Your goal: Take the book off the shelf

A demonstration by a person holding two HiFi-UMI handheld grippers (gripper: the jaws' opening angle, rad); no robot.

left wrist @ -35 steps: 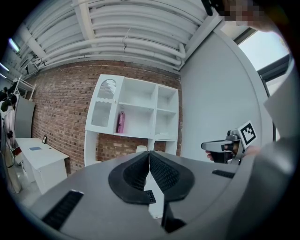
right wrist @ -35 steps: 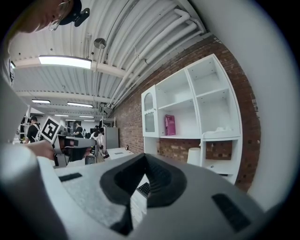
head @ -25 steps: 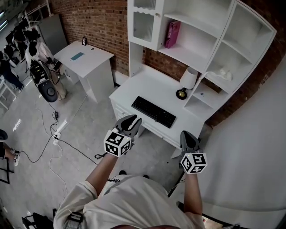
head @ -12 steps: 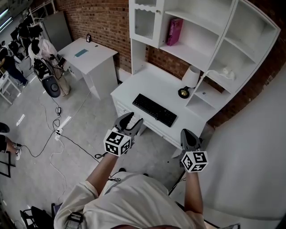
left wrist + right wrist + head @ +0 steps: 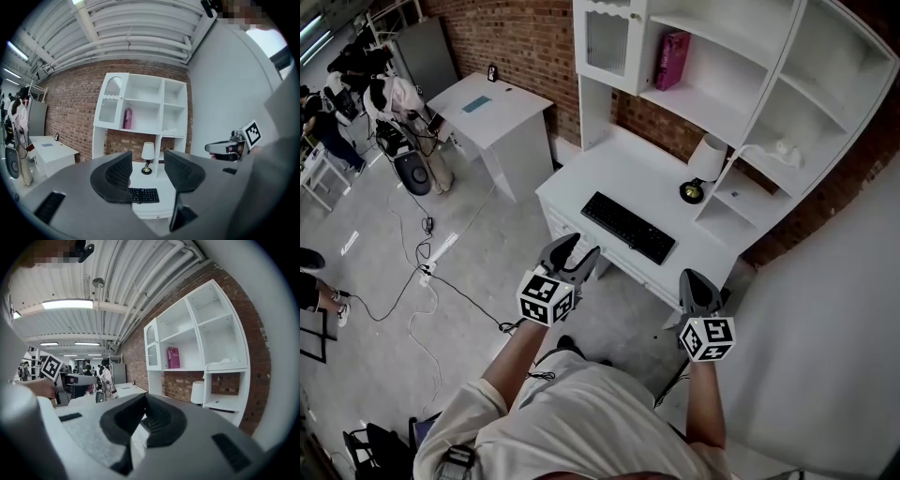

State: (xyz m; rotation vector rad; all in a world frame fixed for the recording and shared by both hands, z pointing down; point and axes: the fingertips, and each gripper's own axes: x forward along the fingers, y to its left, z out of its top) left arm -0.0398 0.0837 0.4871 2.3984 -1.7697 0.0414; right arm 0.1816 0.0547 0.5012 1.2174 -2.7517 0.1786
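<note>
Now the left tool [image 5: 574, 251] has just been spreading its jaws, wide apart with nothing between them, while the right tool [image 5: 696, 278] sits pinched together and empty. Both hover short of the counter [image 5: 623, 173], well apart from the pink book [image 5: 672, 58] standing on the shelf [image 5: 703, 103].

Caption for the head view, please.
Facing a white desk: left gripper empty, its jaws just opened wider; right gripper shut; the pink book stands on the shelf above.
</note>
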